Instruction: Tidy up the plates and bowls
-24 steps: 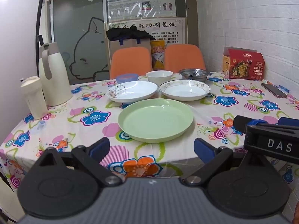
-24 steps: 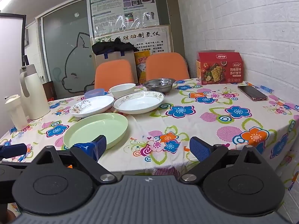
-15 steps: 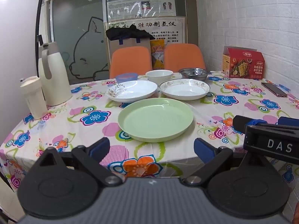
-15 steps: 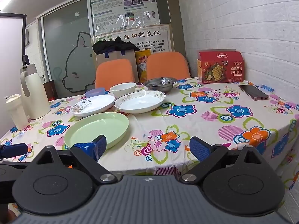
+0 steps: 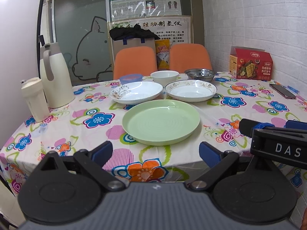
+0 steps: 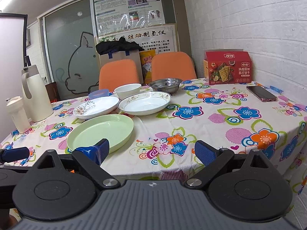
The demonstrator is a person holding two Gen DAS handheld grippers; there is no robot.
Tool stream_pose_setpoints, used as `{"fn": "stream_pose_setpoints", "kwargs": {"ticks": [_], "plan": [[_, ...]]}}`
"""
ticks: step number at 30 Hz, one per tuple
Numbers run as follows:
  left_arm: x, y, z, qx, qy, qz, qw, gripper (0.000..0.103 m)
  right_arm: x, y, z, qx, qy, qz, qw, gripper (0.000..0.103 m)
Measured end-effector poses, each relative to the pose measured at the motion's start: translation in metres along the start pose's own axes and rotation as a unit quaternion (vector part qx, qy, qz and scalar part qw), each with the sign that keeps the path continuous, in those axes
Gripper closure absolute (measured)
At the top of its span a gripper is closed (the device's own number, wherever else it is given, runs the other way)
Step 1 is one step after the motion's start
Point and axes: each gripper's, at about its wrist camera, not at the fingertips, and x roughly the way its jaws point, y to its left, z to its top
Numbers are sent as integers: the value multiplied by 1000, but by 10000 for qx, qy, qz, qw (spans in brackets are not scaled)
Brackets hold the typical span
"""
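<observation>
Tablecloth with bright flowers covers the whole surface point(image 5: 239, 95), and all the dishes stand on it. The biggest dish is the green plate point(image 5: 161, 121), nearest to the front edge. Behind it two white plates sit side by side, almost touching: the plate with a flower sprig point(image 5: 137, 92) on the left and the gold-rimmed plate point(image 5: 191, 91) on the right. Further back comes a row of three bowls (smaller than the plates): a blue bowl point(image 5: 130, 78), a white bowl point(image 5: 164, 76) and a steel bowl point(image 5: 200, 74). At the left side stand a cream thermos jug point(image 5: 55, 76) and a smaller lidded cup point(image 5: 34, 98). By the brick wall are a red cracker box point(image 5: 250, 64) and a phone point(image 5: 282, 91).

The left hand-held gripper point(image 5: 155, 151) hangs before the front edge, its blue fingers spread wide and holding nothing. The right hand-held gripper point(image 6: 151, 150) is just beside it, also spread wide and empty, with its left finger in front of the green plate's rim.
</observation>
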Motion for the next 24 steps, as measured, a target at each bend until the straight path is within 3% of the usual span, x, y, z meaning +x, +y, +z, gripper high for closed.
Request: {"fn": "stream_pose_setpoints", "kwargs": {"ticks": [24], "plan": [[2,1,-6,4,60,-15,10000,7,2,2,-3,-3,51,17,10000,20]]}}
